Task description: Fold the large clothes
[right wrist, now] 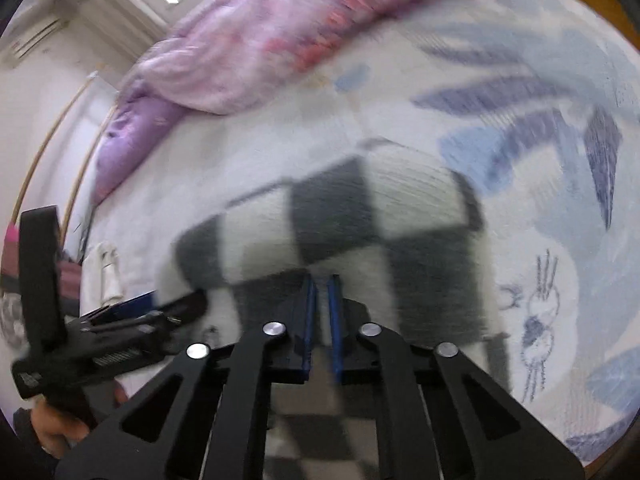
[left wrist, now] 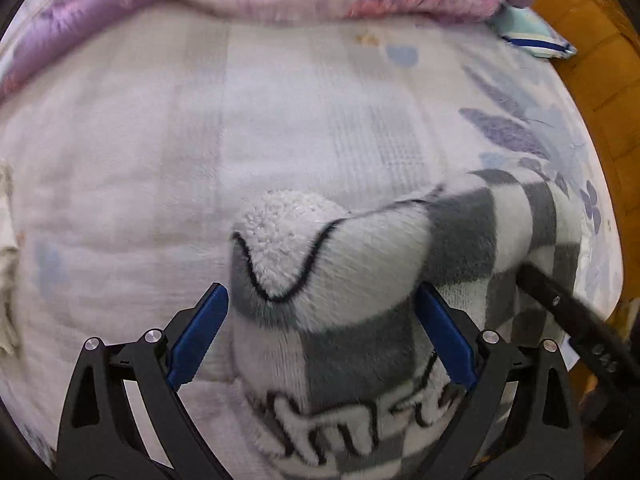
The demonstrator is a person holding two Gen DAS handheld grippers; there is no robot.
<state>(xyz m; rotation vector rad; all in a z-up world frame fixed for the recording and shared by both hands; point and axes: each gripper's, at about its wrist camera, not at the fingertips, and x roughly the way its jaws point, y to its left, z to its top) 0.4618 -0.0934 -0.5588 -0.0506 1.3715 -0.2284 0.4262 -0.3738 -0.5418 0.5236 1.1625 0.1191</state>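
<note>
Checkered fleece [left wrist: 360, 264], left tongs [left wrist: 320, 332] agape, steeply downward

The left gripper [left wrist: 322, 330] is showing black, angular linkage arms with triangular cut-outs, round silver screw heads at the pivots, and flat blue pads lining its two fingers [left wrist: 198, 334]. The right gripper [right wrist: 322, 322] is showing the same build: black arms with slotted cut-outs, four silver screw heads in a row, and thin blue pads [right wrist: 309, 320] on the fingers. In the right wrist view a black handle and a coiled metal spring are showing on the other gripper's body, with a hand [right wrist: 60, 428] around its grip.
</note>
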